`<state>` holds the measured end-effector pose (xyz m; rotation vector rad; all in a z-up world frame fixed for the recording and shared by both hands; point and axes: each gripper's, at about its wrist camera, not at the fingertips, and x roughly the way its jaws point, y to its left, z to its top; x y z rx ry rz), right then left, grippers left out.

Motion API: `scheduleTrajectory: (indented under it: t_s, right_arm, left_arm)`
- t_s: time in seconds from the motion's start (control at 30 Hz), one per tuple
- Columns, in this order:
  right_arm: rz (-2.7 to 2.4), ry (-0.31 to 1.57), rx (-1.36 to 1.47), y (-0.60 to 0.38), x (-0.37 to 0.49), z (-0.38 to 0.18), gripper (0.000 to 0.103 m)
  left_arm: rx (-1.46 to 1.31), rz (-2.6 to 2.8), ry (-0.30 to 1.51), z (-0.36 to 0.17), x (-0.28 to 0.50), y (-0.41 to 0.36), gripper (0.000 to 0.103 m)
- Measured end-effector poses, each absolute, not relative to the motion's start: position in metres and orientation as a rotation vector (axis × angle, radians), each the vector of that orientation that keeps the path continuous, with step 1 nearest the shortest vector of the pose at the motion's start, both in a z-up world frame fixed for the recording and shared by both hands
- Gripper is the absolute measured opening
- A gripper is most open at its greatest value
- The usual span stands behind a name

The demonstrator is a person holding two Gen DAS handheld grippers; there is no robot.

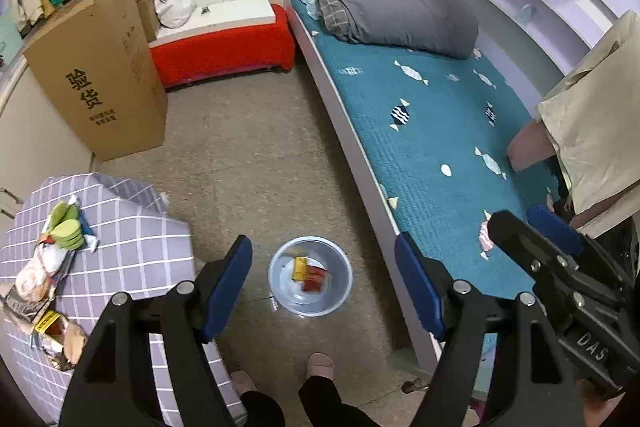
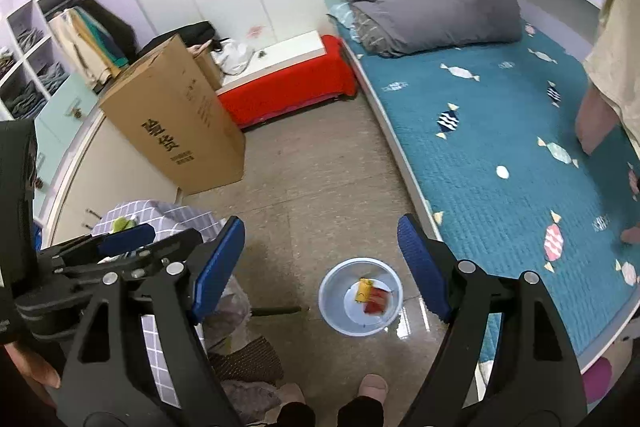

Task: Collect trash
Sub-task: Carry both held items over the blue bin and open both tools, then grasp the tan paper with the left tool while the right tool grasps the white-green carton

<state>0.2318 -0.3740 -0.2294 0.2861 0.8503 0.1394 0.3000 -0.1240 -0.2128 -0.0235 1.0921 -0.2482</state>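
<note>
Crumpled snack wrappers and packets (image 1: 52, 267) lie piled on the purple checked cloth-covered table (image 1: 132, 227) at 9 o'clock: likely light, crinkly, slippery, best pinched at an edge. The translucent round plastic basin (image 1: 310, 275) on the floor holds 2 red-yellow wrappers (image 1: 308, 273). The left gripper (image 1: 324, 291) and right gripper (image 2: 320, 267) both hover with jaws spread, empty.

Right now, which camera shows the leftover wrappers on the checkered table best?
The left wrist view: the wrappers lie in the open on the checkered table. In the right wrist view the left gripper hides most of them; only a green scrap shows.
</note>
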Motion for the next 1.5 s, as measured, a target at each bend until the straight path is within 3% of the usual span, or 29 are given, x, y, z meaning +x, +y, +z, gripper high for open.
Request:
scheduleTrajectory:
  t_s: [0.43, 0.77, 1.13, 1.5]
  right_arm:
    - [0.341, 0.851, 0.219, -0.275, 0.21, -0.214, 0.079]
    - [0.491, 0.92, 0.15, -0.173, 0.196, -0.222, 0.08]
    - [0.612, 1.104, 0.16, -0.05, 0.171, -0.283, 0.08]
    - [0.601, 1.313, 0.238, 0.03, 0.163, -0.363, 0.08]
  left_arm:
    - [-0.138, -0.056, 1.05, -0.194, 0.237, -0.014, 0.072]
    - [-0.253, 0.066, 1.083, -0.21, 0.185, 0.085, 0.072]
    - [-0.365, 0.226, 1.17, -0.258, 0.145, 0.218, 0.072]
    - [-0.365, 0.27, 1.264, -0.306, 0.133, 0.292, 0.072]
